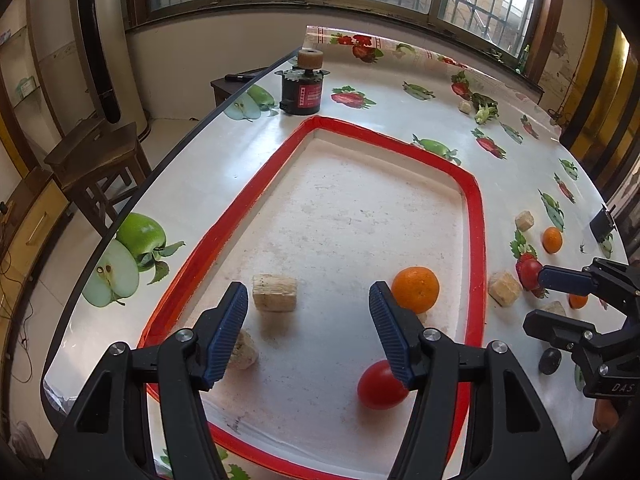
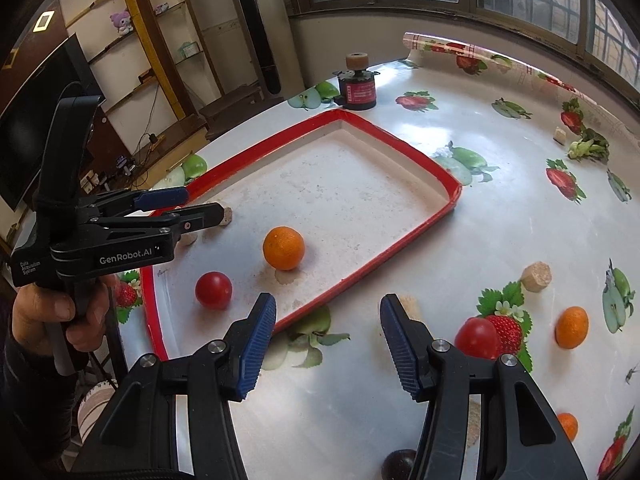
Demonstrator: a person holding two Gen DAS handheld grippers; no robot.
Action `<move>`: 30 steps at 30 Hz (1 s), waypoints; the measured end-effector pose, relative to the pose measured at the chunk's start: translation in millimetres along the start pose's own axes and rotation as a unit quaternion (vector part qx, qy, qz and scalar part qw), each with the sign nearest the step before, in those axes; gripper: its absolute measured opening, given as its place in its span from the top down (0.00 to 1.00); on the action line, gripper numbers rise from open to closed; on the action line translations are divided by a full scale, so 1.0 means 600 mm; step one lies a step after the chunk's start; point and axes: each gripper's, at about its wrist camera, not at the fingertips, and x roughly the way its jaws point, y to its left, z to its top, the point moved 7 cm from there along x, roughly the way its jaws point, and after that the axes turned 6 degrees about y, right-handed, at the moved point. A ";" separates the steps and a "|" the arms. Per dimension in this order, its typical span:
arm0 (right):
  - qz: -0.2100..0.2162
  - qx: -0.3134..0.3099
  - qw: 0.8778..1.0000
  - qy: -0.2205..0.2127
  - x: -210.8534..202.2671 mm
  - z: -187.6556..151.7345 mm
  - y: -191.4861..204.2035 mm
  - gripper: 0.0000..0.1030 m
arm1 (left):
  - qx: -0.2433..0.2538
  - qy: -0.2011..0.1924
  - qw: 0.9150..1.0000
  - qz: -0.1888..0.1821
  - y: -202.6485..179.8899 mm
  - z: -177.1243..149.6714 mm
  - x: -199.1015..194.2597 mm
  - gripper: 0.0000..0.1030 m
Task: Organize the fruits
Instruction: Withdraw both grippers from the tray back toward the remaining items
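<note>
A red-rimmed white tray (image 1: pixel 474 216) (image 2: pixel 400 136) lies on the fruit-print table. Inside it sit an orange (image 1: pixel 415 289) (image 2: pixel 283 248), a red tomato (image 1: pixel 380 386) (image 2: pixel 213 290) and two beige blocks (image 1: pixel 274 293). My left gripper (image 1: pixel 308 304) (image 2: pixel 205 204) hangs open above the tray's near end with nothing between its blue pads. My right gripper (image 2: pixel 328 312) (image 1: pixel 534 298) is open and empty over the tray's right rim. On the table to the right lie another tomato (image 2: pixel 476 338) (image 1: pixel 529 273), a small orange (image 2: pixel 572 327) (image 1: pixel 552 239), a second small orange (image 2: pixel 568 426) and a dark fruit (image 2: pixel 398 462) (image 1: pixel 549 361).
A black cylinder with a cork roller on top (image 1: pixel 301 92) (image 2: pixel 358 90) stands behind the tray. Beige blocks (image 2: pixel 536 276) (image 1: pixel 505 288) lie on the table to the right, broccoli (image 1: pixel 486 110) (image 2: pixel 590 148) at the far right. A wooden stool (image 1: pixel 96 160) stands beyond the table's left edge.
</note>
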 end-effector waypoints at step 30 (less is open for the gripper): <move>-0.057 0.103 0.992 -0.035 -0.108 -0.120 -0.147 0.41 | 0.073 -0.001 0.996 -0.049 -0.147 -0.040 -0.041 0.40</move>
